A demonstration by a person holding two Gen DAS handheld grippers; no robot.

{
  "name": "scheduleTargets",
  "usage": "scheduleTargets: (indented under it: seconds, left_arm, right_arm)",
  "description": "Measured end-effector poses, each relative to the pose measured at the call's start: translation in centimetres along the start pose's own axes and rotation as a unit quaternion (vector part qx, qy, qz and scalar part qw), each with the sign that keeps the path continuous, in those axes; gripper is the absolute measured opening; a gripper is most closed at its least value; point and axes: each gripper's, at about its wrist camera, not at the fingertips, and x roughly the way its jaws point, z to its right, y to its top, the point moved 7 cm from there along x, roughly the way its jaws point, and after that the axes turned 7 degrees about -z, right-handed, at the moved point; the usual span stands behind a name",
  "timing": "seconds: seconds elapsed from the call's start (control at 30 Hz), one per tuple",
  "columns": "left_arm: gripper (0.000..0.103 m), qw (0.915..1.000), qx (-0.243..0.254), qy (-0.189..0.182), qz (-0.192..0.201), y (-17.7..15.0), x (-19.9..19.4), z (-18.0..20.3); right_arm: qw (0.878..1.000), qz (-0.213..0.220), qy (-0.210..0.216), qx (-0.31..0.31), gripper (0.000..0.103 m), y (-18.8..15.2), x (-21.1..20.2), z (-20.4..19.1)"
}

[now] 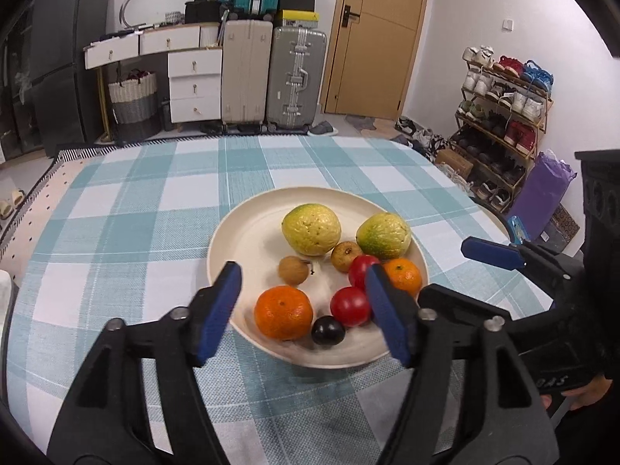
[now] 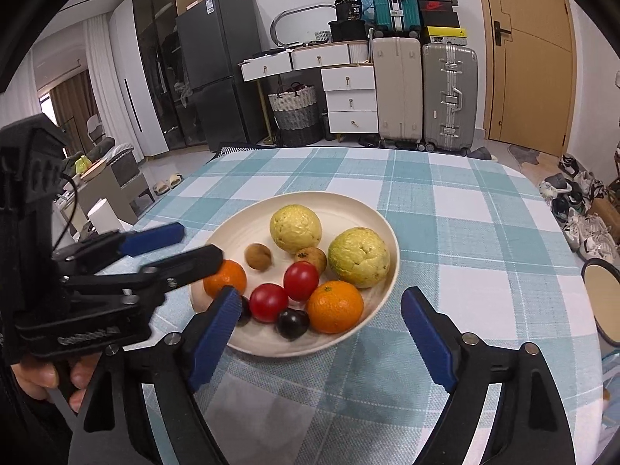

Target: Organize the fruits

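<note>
Both my grippers, left (image 1: 302,302) and right (image 2: 321,329), spread wide, holding nothing. Fruits all piled on plate (image 1: 248,232), mid-table. Risk: my left finger bumps the tomato (image 1: 350,305), round fruit rolls off the rim.

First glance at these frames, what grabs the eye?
The cream plate of fruit mid-table on the teal checked cloth: two yellow-green guavas at the back, oranges, red tomatoes and a dark plum in front. Both hand-held grippers, left and right, frame it, open and empty.
</note>
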Motion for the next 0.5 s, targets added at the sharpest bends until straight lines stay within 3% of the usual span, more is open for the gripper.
scheduleTargets:
  seconds: [0.07, 0.13, 0.2, 0.5]
  left_arm:
    - [0.085, 0.9999, -0.002, 0.006, 0.008, -0.2, -1.0, -0.2]
    - [0.089, 0.9998, -0.003, 0.013, 0.018, -0.3, -1.9, -0.4]
    - [0.101, 0.9996, -0.002, 0.018, 0.022, -0.6, -2.8, -0.6]
    - [0.102, 0.9982, -0.007, 0.023, 0.054, -2.0, -6.2, -1.2]
  right_arm:
    - [1.000, 0.003, -0.003, 0.005, 0.093, -0.2, -0.2, 0.3]
    - [1.000, 0.007, 0.001, 0.012, 0.098, -0.4, -0.6, 0.6]
    - [1.000, 0.009, 0.010, 0.014, 0.103, -0.7, -0.9, 0.5]
    - [0.999, 0.043, 0.013, -0.017, 0.103, -1.5, -2.8, -0.6]
